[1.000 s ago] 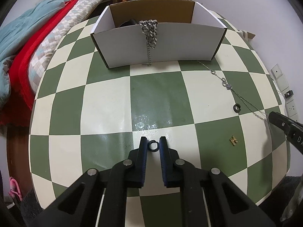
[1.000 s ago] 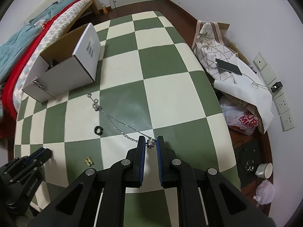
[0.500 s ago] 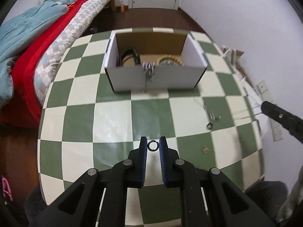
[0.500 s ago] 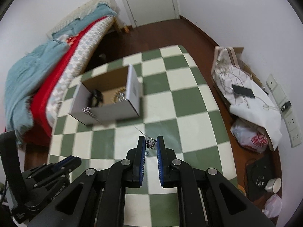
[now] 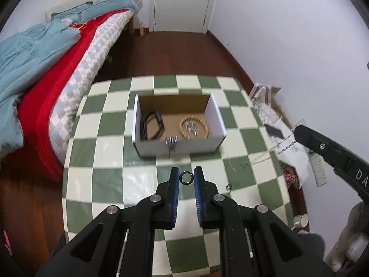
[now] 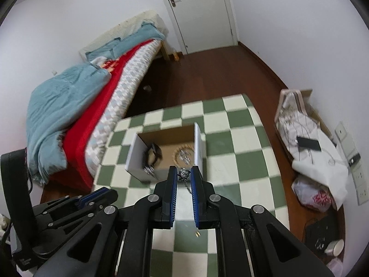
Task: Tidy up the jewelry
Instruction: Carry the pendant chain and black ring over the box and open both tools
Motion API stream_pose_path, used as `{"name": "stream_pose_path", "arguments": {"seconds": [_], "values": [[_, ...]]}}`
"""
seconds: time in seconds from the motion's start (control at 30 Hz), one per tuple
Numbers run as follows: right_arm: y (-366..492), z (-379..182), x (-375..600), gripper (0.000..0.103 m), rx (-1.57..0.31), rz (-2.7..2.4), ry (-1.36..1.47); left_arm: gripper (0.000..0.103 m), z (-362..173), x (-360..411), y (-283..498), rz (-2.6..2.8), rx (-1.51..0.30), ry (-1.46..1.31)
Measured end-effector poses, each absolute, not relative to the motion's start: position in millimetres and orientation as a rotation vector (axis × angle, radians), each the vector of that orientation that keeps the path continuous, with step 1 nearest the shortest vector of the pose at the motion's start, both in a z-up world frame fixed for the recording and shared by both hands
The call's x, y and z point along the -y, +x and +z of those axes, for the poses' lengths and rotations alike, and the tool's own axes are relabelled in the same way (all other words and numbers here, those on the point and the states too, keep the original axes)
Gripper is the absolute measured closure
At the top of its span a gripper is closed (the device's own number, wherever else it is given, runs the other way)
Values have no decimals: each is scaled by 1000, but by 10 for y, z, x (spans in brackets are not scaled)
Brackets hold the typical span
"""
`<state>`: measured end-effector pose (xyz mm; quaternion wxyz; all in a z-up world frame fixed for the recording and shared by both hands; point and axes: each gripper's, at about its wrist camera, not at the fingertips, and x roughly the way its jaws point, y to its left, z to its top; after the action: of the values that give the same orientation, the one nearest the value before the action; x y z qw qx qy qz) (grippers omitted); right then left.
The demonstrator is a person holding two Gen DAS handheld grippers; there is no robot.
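1. A small black ring (image 5: 186, 177) is pinched in the left gripper (image 5: 186, 178), above the counter (image 5: 110, 177).
2. The right gripper (image 6: 183, 175) clamps a silver necklace (image 6: 183, 174), its chain hanging.
3. The box (image 5: 180, 147) near the counter's far edge holds other jewelry.

A bed (image 6: 129, 85) stands along the left wall, with a checked mattress under a red blanket (image 5: 60, 76) and a rumpled teal blanket (image 6: 60, 106). A white door (image 6: 198, 13) is shut at the far end of the dark wooden floor (image 5: 184, 55). By the right wall a black phone (image 6: 308, 143) lies on white cloth (image 6: 322, 164), beside a red-and-white plastic bag (image 6: 316, 196). White wall sockets (image 6: 361, 180) sit low on that wall, and a white mug (image 6: 334, 248) stands on the floor.
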<state>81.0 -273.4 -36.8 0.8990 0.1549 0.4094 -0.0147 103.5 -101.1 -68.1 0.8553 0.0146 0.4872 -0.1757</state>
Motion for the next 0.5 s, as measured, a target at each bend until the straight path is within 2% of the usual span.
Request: {"name": "stream_pose_path", "arguments": {"seconds": [0.27,0.5], "values": [[1326,132,2553,91,-768,16,274,93,-289,986,1613,-403,-985,-15],[1817,174,2442,91,-776,49,263,93,-358,991,2170,-416,-1032,-25]]}}
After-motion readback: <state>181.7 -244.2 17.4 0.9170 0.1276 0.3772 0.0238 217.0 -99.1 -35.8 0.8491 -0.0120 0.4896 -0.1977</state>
